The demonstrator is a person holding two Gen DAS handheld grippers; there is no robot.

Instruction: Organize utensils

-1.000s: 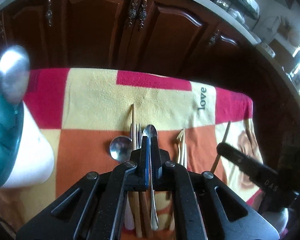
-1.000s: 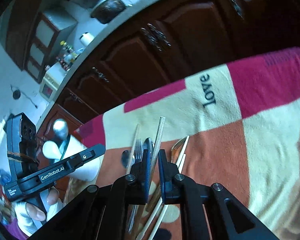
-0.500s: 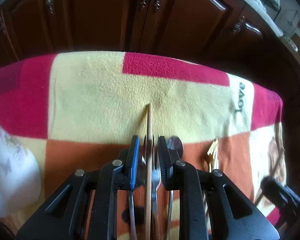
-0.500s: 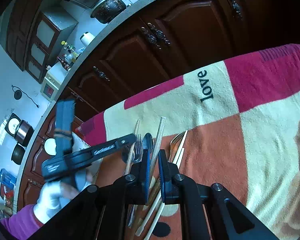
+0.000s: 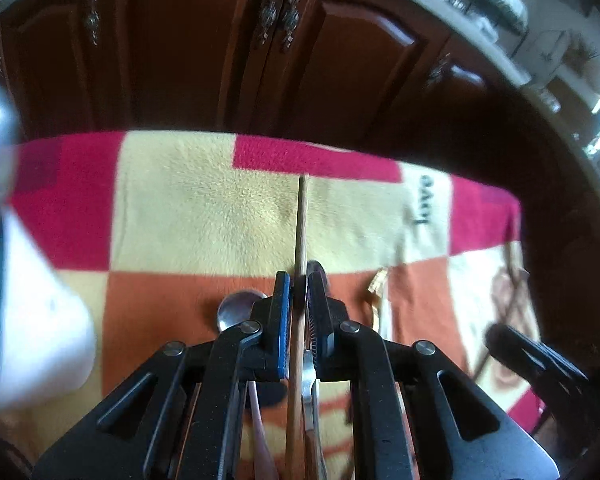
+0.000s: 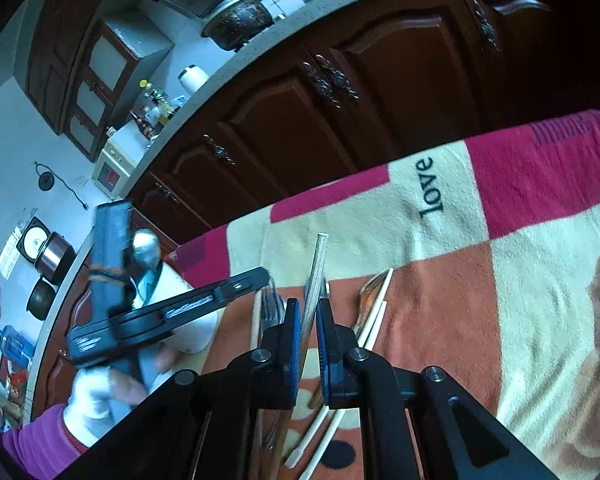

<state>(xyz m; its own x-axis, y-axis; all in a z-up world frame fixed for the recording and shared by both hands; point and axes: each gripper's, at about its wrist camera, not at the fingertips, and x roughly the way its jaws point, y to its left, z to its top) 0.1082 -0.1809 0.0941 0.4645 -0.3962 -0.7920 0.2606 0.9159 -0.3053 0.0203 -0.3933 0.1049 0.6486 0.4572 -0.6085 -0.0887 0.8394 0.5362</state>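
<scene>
My left gripper (image 5: 299, 280) has a wooden chopstick (image 5: 302, 220) between its jaws. They are closing, and the pads grip it just above the checked cloth (image 5: 204, 208). Under it lie a steel spoon (image 5: 240, 308) and a fork (image 6: 272, 304). My right gripper (image 6: 308, 304) is shut on a pale chopstick (image 6: 318, 256) that points up past its tips. To its right on the cloth lie a gold-coloured utensil (image 6: 370, 288) and white chopsticks (image 6: 374, 312). The left gripper (image 6: 262, 276) shows side-on in the right wrist view.
A white cup (image 5: 40, 320) holding a spoon head (image 6: 146, 244) stands at the cloth's left edge. Dark wooden cabinet doors (image 5: 180, 60) rise just behind the cloth. A gloved hand (image 6: 88, 404) with a purple sleeve holds the left gripper.
The left gripper let go of a spoon, dropped with jaws apart over the wooden chopstick, closed on it and drew back; the chopstick's tip now sits further right. The right gripper stayed put.
</scene>
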